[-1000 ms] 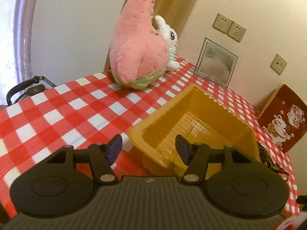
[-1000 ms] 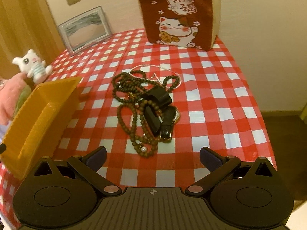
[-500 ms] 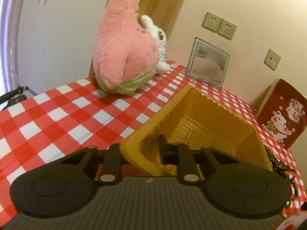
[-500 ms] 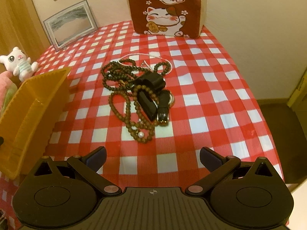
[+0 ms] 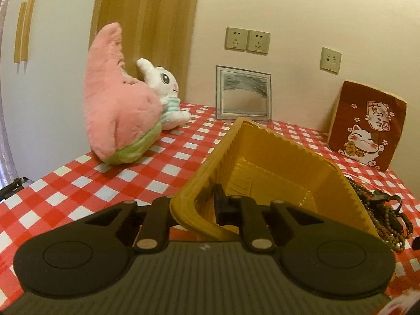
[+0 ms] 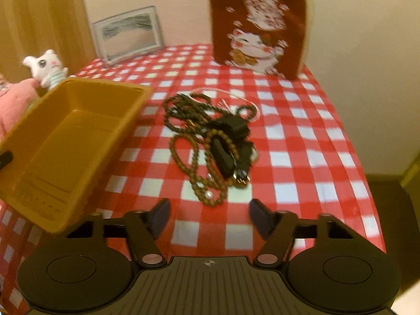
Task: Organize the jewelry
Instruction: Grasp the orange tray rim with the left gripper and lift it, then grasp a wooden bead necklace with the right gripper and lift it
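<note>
Covering the table, checked cloth (image 6: 302,141); left jaws clamp the tray (image 5: 275,157), right's apart.

right gripper (image 6: 208,216) jaws closing in (nothing between), bead necklaces (image 6: 210,147) ahead, yellow tray (image 6: 76,141) left, checkered tablecloth (image 6: 302,157)

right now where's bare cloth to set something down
Bare checks lie between the bead pile and the right gripper, and right of the pile toward the table edge. Crowded on the left: the yellow tray sits close beside the beads.
</note>
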`<act>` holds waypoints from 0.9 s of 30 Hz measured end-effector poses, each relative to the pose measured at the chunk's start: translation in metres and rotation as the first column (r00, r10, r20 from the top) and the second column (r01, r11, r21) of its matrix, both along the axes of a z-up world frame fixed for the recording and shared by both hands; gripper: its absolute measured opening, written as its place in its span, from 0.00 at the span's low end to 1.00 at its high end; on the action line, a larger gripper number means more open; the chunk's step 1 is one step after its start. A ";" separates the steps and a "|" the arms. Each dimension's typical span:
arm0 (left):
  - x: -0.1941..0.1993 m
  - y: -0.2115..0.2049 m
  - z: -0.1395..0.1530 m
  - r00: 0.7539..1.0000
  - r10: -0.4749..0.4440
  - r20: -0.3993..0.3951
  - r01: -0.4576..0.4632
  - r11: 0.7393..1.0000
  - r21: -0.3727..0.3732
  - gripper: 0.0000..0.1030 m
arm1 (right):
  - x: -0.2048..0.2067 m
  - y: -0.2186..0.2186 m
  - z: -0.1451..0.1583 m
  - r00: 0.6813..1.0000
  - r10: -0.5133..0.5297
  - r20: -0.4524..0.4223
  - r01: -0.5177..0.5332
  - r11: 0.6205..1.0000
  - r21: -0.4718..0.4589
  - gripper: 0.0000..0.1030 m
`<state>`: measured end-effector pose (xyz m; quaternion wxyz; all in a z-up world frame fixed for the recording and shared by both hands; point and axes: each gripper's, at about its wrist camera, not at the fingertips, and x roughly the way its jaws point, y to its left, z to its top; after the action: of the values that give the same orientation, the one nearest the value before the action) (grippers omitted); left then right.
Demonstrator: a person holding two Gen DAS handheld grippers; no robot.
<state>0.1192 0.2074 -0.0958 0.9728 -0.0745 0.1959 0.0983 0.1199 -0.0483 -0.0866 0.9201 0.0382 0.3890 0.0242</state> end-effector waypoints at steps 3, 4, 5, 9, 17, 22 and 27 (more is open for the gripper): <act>-0.003 -0.007 0.001 1.000 0.018 0.007 -0.018 1.000 0.019 0.14 | 0.009 0.003 -0.002 0.997 0.075 0.026 -0.074 0.997 -0.021 0.45; -0.004 -0.009 0.002 1.000 0.027 0.010 -0.027 0.999 0.023 0.14 | 0.012 0.004 -0.004 0.995 0.093 0.025 -0.092 0.995 -0.037 0.42; -0.004 -0.011 0.002 0.999 0.034 0.011 -0.034 0.999 0.029 0.14 | 0.015 0.005 -0.005 0.994 0.108 0.023 -0.107 0.993 -0.051 0.39; -0.009 -0.016 0.004 0.998 0.064 0.010 -0.064 0.997 0.040 0.14 | 0.024 -0.002 -0.012 0.990 0.144 0.007 -0.143 0.987 -0.069 0.29; -0.014 -0.018 0.006 0.994 0.112 -0.003 -0.112 0.993 0.037 0.14 | 0.029 -0.010 -0.019 0.971 0.238 -0.016 -0.239 0.967 -0.084 0.15; -0.017 -0.022 0.007 0.992 0.123 -0.004 -0.123 0.991 0.045 0.14 | 0.037 -0.013 -0.027 0.964 0.263 -0.029 -0.265 0.962 -0.072 0.11; -0.018 -0.024 0.008 0.990 0.137 -0.011 -0.136 0.990 0.044 0.14 | 0.041 -0.015 -0.033 0.958 0.286 -0.021 -0.286 0.956 -0.066 0.10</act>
<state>0.1016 0.1830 -0.0878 0.9638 -0.0662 0.1949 0.1695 0.1612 -0.0636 -0.1198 0.9055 -0.0499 0.3962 0.1435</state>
